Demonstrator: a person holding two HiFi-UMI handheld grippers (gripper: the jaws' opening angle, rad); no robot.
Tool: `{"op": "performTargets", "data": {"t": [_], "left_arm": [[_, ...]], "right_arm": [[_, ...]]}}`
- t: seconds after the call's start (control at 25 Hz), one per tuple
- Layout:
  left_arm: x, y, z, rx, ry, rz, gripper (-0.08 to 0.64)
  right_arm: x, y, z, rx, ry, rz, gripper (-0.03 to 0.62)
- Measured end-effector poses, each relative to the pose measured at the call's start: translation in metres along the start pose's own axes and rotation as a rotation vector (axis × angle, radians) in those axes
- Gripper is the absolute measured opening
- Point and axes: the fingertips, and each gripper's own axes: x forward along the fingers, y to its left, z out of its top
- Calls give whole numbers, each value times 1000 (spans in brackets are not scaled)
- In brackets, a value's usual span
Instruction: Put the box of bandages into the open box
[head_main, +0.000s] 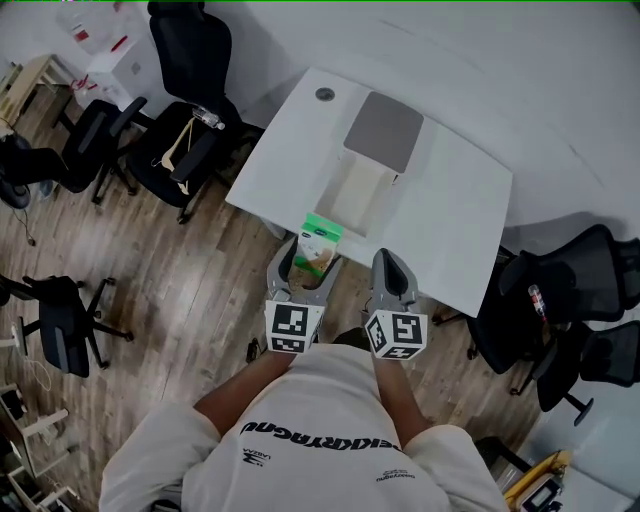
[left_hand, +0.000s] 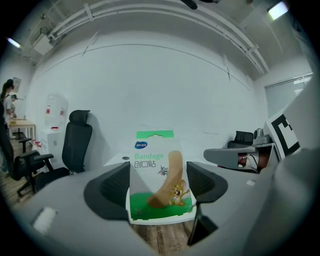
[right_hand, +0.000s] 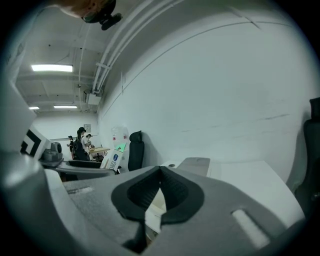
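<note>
The box of bandages (head_main: 319, 244), white and green with a cartoon mouse on its front (left_hand: 157, 175), stands upright between the jaws of my left gripper (head_main: 308, 262), whose pads press on both its sides (left_hand: 157, 189). It hangs at the near edge of the white table (head_main: 455, 225). The open box (head_main: 340, 195), white with a grey lid flap (head_main: 385, 130) folded back, lies on the table just beyond. My right gripper (head_main: 392, 266) is beside the left one, shut and empty, its dark pads meeting (right_hand: 159, 194). The right gripper view also shows the grey lid (right_hand: 196, 164) and the bandage box (right_hand: 114, 156).
Black office chairs stand left of the table (head_main: 190, 110) and at its right (head_main: 565, 290). A round cable hole (head_main: 324, 95) is at the table's far corner. Wooden floor (head_main: 170, 300) lies below and left. People stand far back (right_hand: 81, 140) in the right gripper view.
</note>
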Motion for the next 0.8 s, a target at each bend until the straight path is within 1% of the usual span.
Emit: {"op": "performTargets", "data": {"t": [0.32, 0.48, 0.8], "left_arm": [[20, -8, -5, -12, 38, -53, 360], [35, -9, -8, 2, 61, -64, 360], [64, -16, -12, 28, 113, -61, 360]], "right_arm": [[5, -14, -5, 21, 24, -48, -3], [13, -22, -5, 22, 29, -51, -3], [32, -42, -5, 34, 34, -34, -3]]}}
